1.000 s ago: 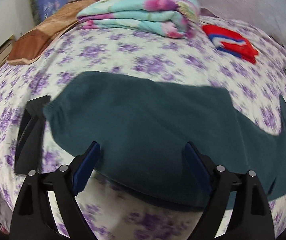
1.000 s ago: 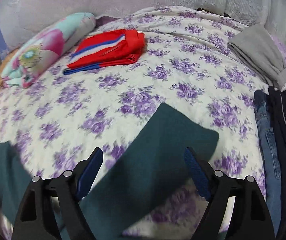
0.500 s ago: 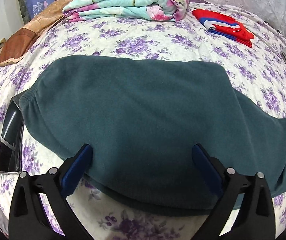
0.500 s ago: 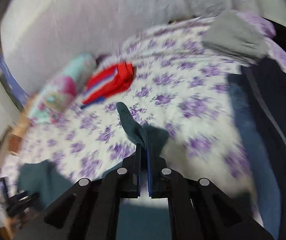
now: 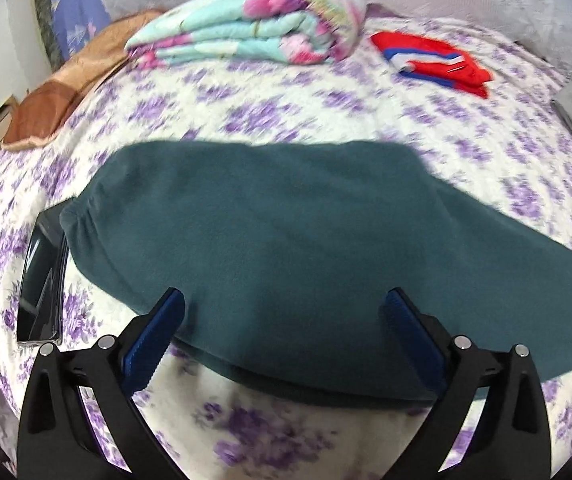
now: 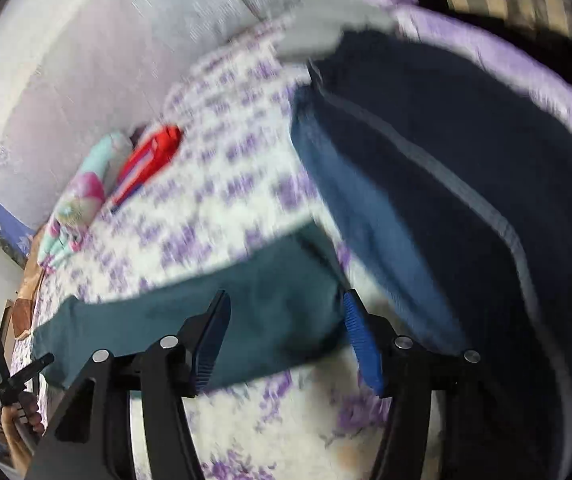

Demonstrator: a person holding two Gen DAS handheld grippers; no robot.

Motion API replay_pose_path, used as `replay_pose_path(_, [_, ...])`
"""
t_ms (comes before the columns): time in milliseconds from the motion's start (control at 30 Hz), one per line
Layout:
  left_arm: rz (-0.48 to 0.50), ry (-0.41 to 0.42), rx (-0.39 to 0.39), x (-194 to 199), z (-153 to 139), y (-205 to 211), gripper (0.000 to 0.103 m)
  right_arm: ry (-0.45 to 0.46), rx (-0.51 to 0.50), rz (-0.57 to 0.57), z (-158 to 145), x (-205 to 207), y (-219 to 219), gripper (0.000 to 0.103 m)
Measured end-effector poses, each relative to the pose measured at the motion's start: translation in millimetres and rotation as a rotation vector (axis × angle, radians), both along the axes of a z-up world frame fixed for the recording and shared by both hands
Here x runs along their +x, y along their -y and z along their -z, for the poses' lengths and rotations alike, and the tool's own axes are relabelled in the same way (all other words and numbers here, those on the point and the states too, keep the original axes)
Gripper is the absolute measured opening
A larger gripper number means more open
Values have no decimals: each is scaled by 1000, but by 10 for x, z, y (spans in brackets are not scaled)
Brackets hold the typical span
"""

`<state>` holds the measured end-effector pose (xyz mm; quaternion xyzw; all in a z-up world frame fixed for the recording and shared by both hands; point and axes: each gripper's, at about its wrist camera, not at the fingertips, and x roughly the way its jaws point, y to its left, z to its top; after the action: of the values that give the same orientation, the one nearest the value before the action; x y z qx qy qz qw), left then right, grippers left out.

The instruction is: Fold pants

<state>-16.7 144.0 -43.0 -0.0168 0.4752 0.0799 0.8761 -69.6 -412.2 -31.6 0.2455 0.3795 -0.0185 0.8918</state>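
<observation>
2 tools hover empty over the teal pants (image 5: 286, 248) spread on the bed (image 5: 286, 120): left tool (image 5: 284, 344) wide, right tool (image 6: 286, 340) just reopening partway. Pinch both layers at the cuff end before folding.

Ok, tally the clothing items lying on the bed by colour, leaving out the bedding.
Teal: 1, the teal pants
Red with stripes: 1, red garment
Grey: 1, grey garment
Blue denim: 1, jeans
Navy: 1, navy garment
Total: 5
</observation>
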Motion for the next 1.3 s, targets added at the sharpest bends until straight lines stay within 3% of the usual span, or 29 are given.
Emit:
replay_pose_path(133, [58, 5, -2, 2, -34, 241, 98, -30, -118, -26, 44, 356, -54, 59])
replay_pose_path(200, [92, 4, 4, 14, -34, 391, 98, -87, -151, -36, 155, 525, -48, 56])
replay_pose_path(233, [102, 3, 5, 15, -32, 448, 98, -113, -145, -46, 203, 574, -30, 44])
replay_pose_path(267, [122, 0, 3, 19, -23, 531, 98, -151, -145, -82, 280, 653, -34, 23])
replay_pose_path(300, [133, -3, 2, 15, -12, 577, 98, -158, -160, -99, 290, 676, -70, 13])
replay_pose_path(333, [147, -8, 0, 23, 0, 629, 98, -146, -167, -103, 272, 658, -83, 7])
replay_pose_path(433, [171, -32, 4, 73, 90, 756, 98, -15, -163, -65, 51, 458, -11, 7])
replay_pose_path(467, [177, -50, 9, 104, 140, 795, 98, 69, -124, -56, -52, 353, 55, 7])
replay_pose_path(533, [182, -82, 17, 148, 220, 838, 98, 120, -114, -54, -76, 300, 111, 8])
replay_pose_path(600, [181, -91, 31, 174, 279, 866, 98, 20, -174, -22, 99, 404, 135, 21])
replay_pose_path(633, [182, -88, 35, 172, 285, 866, 98, -37, -203, 2, 200, 470, 150, 40])
replay_pose_path(667, [186, -85, 38, 170, 289, 867, 98, -91, -234, 29, 313, 509, 177, 43])
replay_pose_path(833, [184, -79, 33, 148, 261, 827, 98, -18, -243, 4, 91, 305, 107, 43])
replay_pose_path(933, [187, -68, 21, 139, 222, 798, 98, 5, -256, -82, 25, 189, -18, 43])
replay_pose_path(1000, [189, -59, 12, 165, 208, 785, 98, -73, -258, -117, 183, 233, -71, 43])
replay_pose_path(1067, [181, -67, 10, 195, 220, 775, 98, -210, -283, -98, 392, 357, -95, 43])
replay_pose_path(1200, [187, -61, -21, 182, 155, 732, 98, -76, -282, -120, 38, 360, -302, 46])
replay_pose_path(1267, [184, -35, -22, 172, 73, 692, 98, 0, -287, -173, -111, 413, -488, 61])
replay_pose_path(1300, [178, -18, -21, 172, 27, 659, 98, 8, -293, -199, -122, 480, -587, 61])
